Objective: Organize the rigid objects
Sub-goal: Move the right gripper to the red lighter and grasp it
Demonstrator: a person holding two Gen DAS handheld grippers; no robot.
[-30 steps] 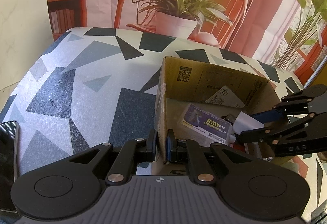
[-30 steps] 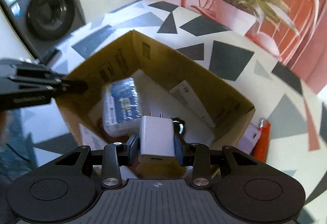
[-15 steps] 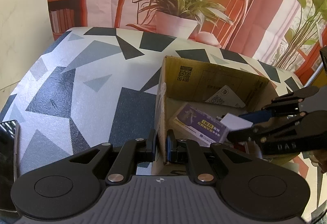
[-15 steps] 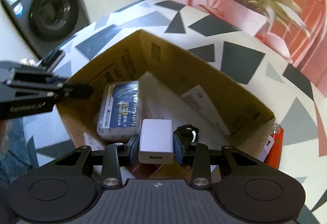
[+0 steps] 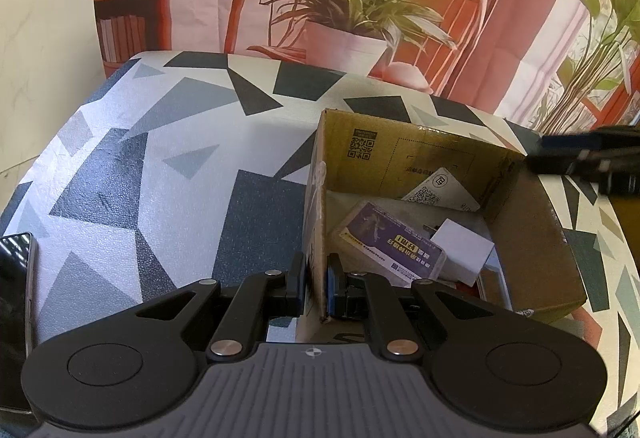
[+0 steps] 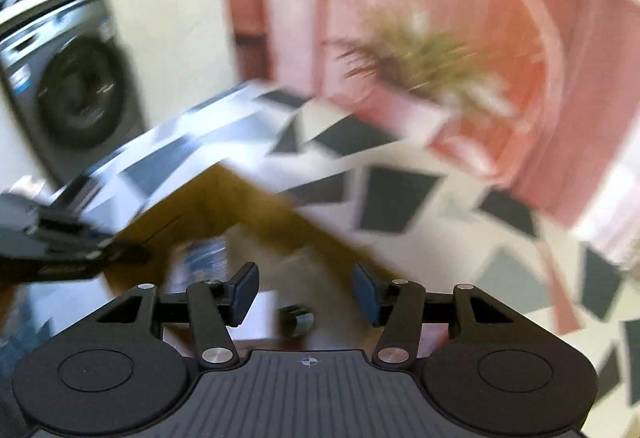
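One white charger, one purple pack, one card in one cardboard box

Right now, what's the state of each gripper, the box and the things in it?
left gripper: shut on the cardboard box's near wall.
right gripper: open, nothing between its fingers, view blurred.
cardboard box: open-topped, upright on the table.
white charger: lying loose inside the box, beside the purple pack.
purple pack: lying flat on the box floor.
phone: flat on the table, screen dark.
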